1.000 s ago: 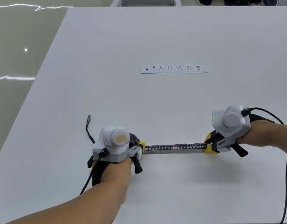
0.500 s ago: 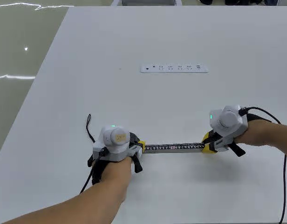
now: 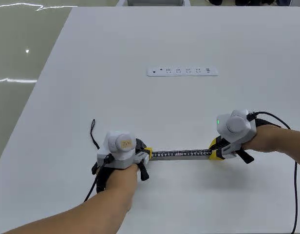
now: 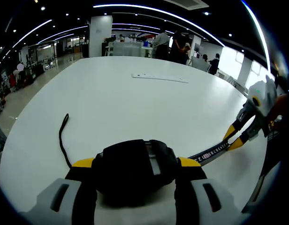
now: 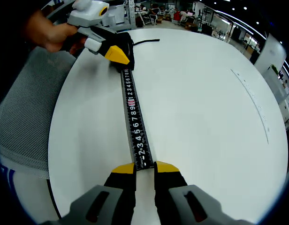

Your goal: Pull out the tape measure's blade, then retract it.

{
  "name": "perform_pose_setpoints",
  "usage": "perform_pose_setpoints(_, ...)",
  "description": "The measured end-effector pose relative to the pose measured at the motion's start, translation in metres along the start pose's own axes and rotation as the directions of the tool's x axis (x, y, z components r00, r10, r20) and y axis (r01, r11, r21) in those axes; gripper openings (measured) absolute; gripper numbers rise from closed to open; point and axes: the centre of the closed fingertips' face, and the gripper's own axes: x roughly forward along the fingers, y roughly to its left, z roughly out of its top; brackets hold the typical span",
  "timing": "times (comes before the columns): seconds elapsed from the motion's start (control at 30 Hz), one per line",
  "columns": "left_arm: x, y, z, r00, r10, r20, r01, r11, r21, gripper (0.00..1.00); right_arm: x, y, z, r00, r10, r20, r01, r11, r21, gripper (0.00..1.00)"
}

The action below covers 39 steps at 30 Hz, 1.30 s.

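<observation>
The black tape measure case (image 4: 135,171) sits between the yellow-tipped jaws of my left gripper (image 4: 135,164), which is shut on it near the table's front left (image 3: 146,155). Its numbered blade (image 3: 181,154) lies flat on the white table, running right to my right gripper (image 3: 214,152). In the right gripper view the blade (image 5: 135,122) stretches from the case (image 5: 125,49) down to my right gripper (image 5: 144,168), shut on the blade's tip. The case's black wrist strap (image 3: 93,134) trails off to the left.
A white power strip (image 3: 182,71) lies flat on the table (image 3: 140,97) farther back, well away from both grippers. A black cable (image 3: 281,121) runs from the right gripper off the right side. The table's left edge drops to a glossy floor. People stand far behind.
My right gripper has slid a little to the left with the blade tip, so the exposed blade is shorter. The left gripper and the case have stayed put.
</observation>
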Motion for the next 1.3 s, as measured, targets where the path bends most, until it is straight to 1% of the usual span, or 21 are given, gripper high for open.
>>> perform_pose_setpoints(0.6, 0.0, 0.0, 0.0, 1.0, -0.003, -0.006, 0.002, 1.0, -0.002, 0.64, 0.002, 0.0, 0.006, 1.0, -0.002, 0.001, 0.002, 1.0, 0.009, 0.13)
perform_pose_setpoints(1.3, 0.001, 0.0, 0.0, 1.0, -0.005, -0.004, 0.005, 1.0, -0.005, 0.64, 0.01, 0.001, 0.016, 1.0, 0.002, 0.003, -0.002, 1.0, 0.011, 0.13)
